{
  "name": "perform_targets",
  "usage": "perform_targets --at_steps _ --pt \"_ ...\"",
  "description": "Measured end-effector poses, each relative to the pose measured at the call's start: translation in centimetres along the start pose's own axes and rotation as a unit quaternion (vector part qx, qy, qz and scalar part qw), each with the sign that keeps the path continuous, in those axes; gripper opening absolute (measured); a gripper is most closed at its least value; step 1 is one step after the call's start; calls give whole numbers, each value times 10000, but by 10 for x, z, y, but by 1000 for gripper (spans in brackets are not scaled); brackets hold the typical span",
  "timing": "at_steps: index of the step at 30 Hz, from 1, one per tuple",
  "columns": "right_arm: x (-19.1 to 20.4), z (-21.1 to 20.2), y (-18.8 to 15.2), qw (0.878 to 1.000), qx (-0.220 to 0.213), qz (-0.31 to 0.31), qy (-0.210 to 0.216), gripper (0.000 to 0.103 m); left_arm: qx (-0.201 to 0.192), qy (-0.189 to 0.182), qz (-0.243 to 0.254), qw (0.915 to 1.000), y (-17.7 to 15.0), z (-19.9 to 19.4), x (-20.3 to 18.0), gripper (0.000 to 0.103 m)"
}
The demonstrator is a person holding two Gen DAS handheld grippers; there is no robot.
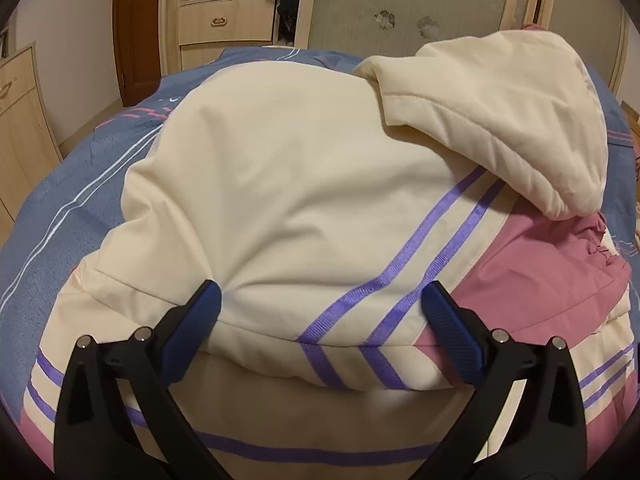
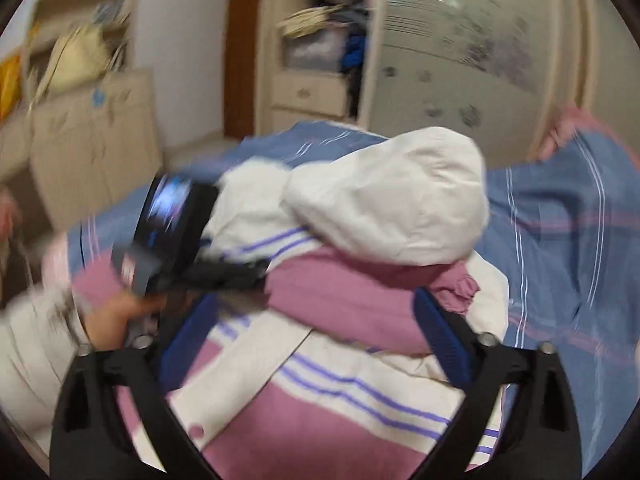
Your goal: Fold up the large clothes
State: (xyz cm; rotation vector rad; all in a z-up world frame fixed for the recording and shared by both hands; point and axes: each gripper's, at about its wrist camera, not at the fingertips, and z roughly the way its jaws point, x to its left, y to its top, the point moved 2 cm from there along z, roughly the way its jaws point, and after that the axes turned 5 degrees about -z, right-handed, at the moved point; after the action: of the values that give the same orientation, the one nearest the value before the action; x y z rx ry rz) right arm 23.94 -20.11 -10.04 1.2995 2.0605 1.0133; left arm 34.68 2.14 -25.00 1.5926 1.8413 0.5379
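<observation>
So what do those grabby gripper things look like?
The left gripper and the right gripper look alike: two black plastic arms spreading in a V, with round silver bolts, each tipped with a dark blue ribbed pad. The right wrist view also shows the left gripper's black body, blurred, and a puffy cream sleeve.

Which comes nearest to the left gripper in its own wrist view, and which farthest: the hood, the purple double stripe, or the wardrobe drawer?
From the left gripper, nearest first:
1. The purple double stripe, right between the open jaws, running up to the right.
2. The hood, beyond it at upper right, lying on the jacket.
3. The wardrobe drawer, past the bed, upper left.
</observation>
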Motion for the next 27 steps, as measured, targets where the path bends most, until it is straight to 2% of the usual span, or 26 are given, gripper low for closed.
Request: perform_targets --at_steps 2,5,7,8,10,11,13,14,15,17,19,21,22,24,25,27 --pt "-39 17 21 9979 94 525 -362 102 -21 -22 -11 10000 -2 0 2 101" --pt "-86 62 48 9934 225 815 -780 102 -43 60 54 10000 -2 2 -1 101" --pt "-116 107 59 9907 618 1029 -638 102 -51 54 50 10000 -3 3 -1 101" --pt "-132 131 58 9861 837 1370 -437 102 -46 27 30 10000 -2 3 0 101" --pt "-154 157 52 9740 984 2039 -18 99 -34 -30 -8 10000 -3 4 2 101" --pt "-159 161 49 9678 833 2361 252 71 -26 -47 -15 10000 -3 4 3 101" --pt "-155 154 47 9638 641 2554 415 26 -20 -70 -34 10000 -3 5 3 101" --pt "-148 149 48 9661 586 2476 433 17 -24 -78 -37 10000 -3 4 3 101" --pt "-139 139 50 9701 505 2332 456 14 -26 -88 -44 9999 -3 5 3 101" --pt "-110 105 55 9777 212 2001 595 12 -28 -103 -53 9999 -2 5 5 101" --pt "-84 64 52 9799 -111 1790 875 12 -32 -109 -57 9999 -2 5 5 101" --pt "-58 39 34 9816 -153 1630 983 12 -34 -116 -61 9999 -2 5 5 101" --pt "-52 41 24 9825 0 1566 1011 13 -35 -113 -60 9999 -1 4 6 101" --pt "-36 57 -8 9800 689 1493 1121 16 -31 -103 -56 9999 -1 5 5 101" --pt "-31 72 -34 9753 1262 1479 1047 23 -28 -103 -59 9999 0 5 6 101" --pt "-31 81 -61 9691 1719 1508 923 52 -36 -72 -30 10000 0 5 5 101"
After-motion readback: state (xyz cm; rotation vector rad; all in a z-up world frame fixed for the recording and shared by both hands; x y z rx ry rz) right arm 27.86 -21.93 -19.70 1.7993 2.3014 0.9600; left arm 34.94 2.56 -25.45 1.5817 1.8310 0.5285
